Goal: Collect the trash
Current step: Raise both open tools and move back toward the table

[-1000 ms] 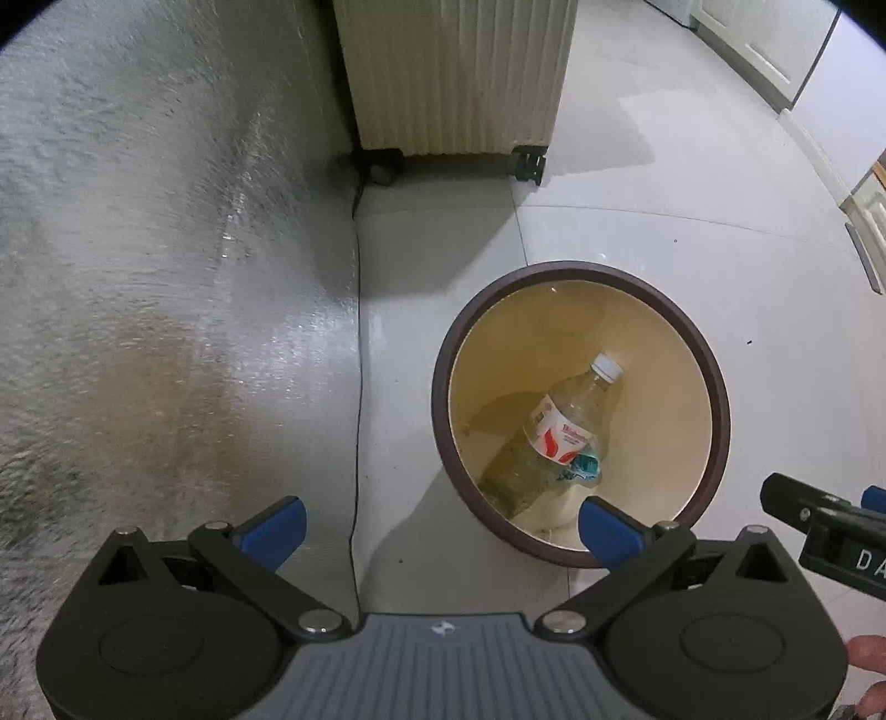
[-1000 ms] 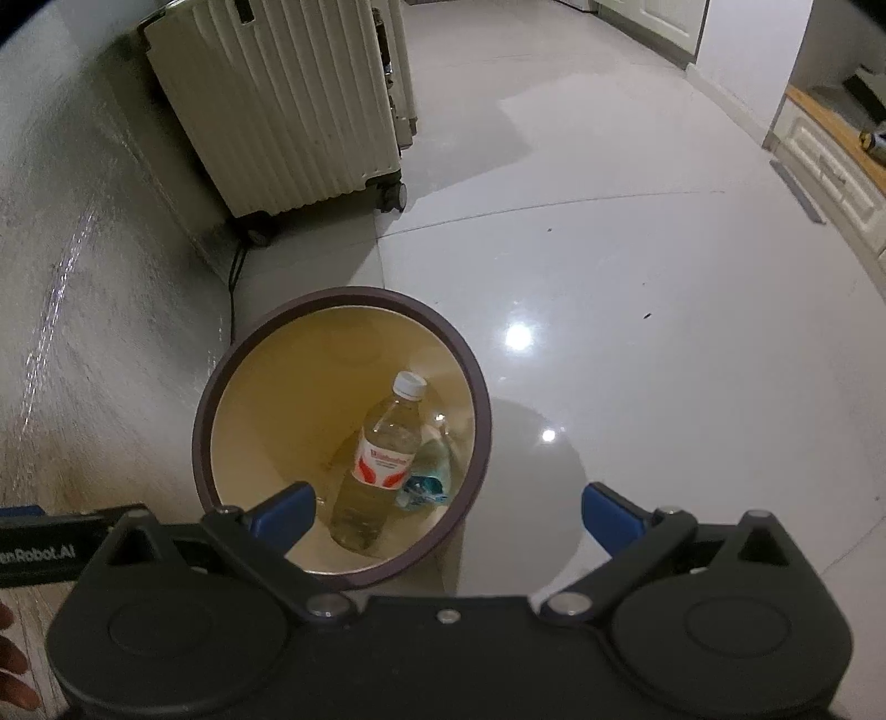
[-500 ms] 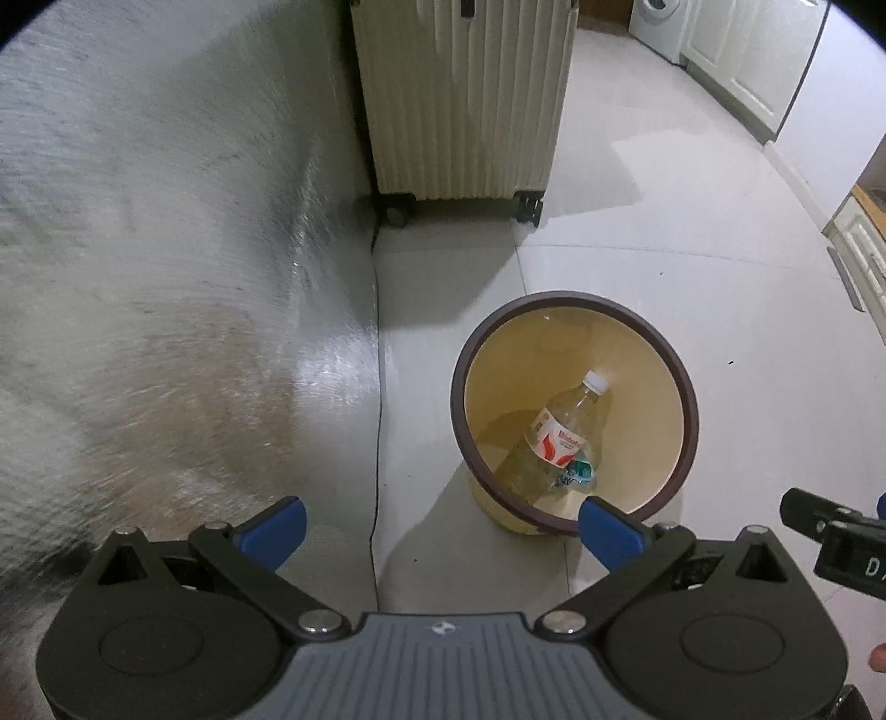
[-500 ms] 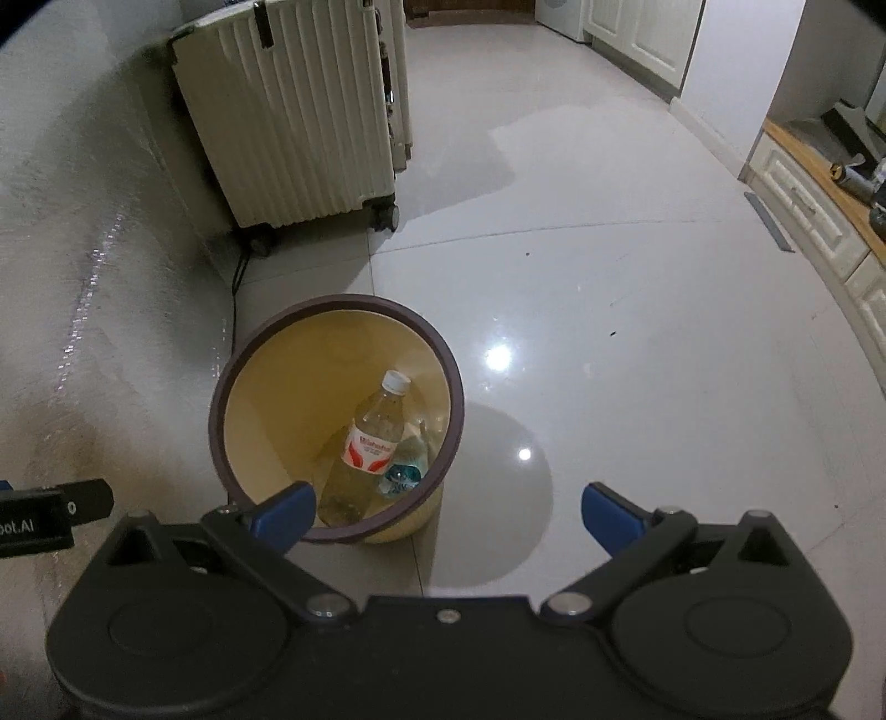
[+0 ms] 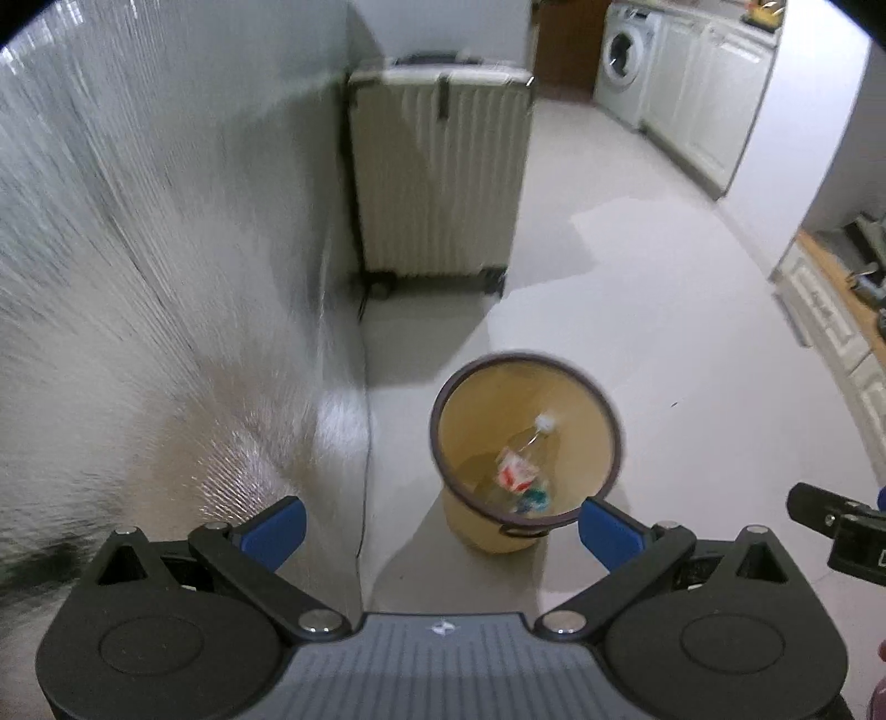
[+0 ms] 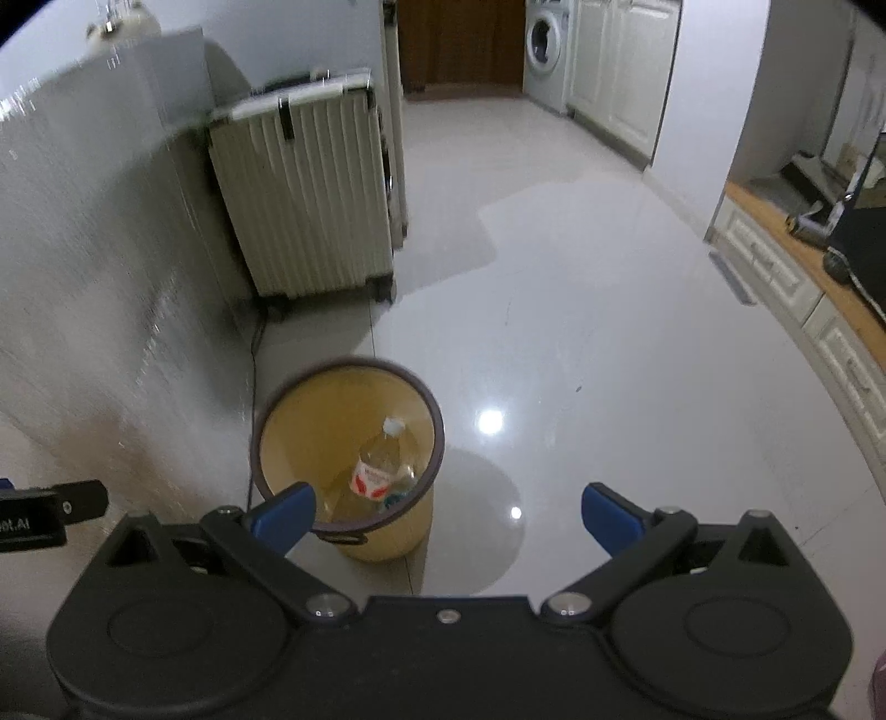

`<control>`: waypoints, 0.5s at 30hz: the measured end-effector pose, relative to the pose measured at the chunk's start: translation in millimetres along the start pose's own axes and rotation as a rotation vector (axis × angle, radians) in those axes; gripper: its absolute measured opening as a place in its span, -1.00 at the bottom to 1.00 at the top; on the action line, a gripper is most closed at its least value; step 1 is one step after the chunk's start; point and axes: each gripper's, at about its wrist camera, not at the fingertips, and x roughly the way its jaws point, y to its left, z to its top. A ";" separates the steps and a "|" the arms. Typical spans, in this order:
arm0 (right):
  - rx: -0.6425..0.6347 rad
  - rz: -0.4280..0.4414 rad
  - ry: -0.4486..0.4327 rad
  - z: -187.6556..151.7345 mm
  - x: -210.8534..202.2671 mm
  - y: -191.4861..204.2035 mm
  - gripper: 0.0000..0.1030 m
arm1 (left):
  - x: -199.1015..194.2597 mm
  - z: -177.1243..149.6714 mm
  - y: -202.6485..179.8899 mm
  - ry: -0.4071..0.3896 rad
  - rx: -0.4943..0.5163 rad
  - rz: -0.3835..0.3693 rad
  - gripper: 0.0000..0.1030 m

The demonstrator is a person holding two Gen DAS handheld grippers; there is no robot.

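Note:
A yellow waste bin with a dark brown rim (image 5: 476,531) (image 6: 382,545) stands on the pale tiled floor. Inside it lies a clear plastic bottle (image 5: 520,459) (image 6: 382,465) with a white cap and red-and-white label, with a small teal scrap beside it. My left gripper (image 5: 440,529) is open and empty, high above the bin. My right gripper (image 6: 448,515) is open and empty, above and to the right of the bin. Each gripper's edge shows in the other's view.
A cream ribbed suitcase on wheels (image 5: 437,177) (image 6: 304,194) stands behind the bin against a shiny silver wall (image 5: 138,277). A thin cable (image 5: 362,443) runs along the wall's base. White cabinets and a washing machine (image 6: 545,50) are far back; a low wooden unit (image 6: 803,288) at right.
Both grippers have risen and pulled back from the bin, so it looks smaller and lower and more of the room shows. Both stay open. The bottle has not moved.

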 end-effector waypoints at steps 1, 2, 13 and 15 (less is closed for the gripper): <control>0.002 -0.001 -0.013 0.9 -9.8 -1.4 1.00 | -10.5 0.8 -1.4 -0.016 0.004 -0.008 1.00; 0.003 -0.001 -0.029 2.1 -21.6 -2.9 1.00 | -21.9 1.8 -2.8 -0.034 0.008 -0.016 1.00; 0.019 0.021 -0.217 17.3 -132.2 -2.2 1.00 | -141.8 5.0 -3.4 -0.235 0.041 -0.054 1.00; 0.017 0.026 -0.242 19.7 -147.5 2.8 1.00 | -163.0 5.6 -1.0 -0.271 0.037 -0.051 1.00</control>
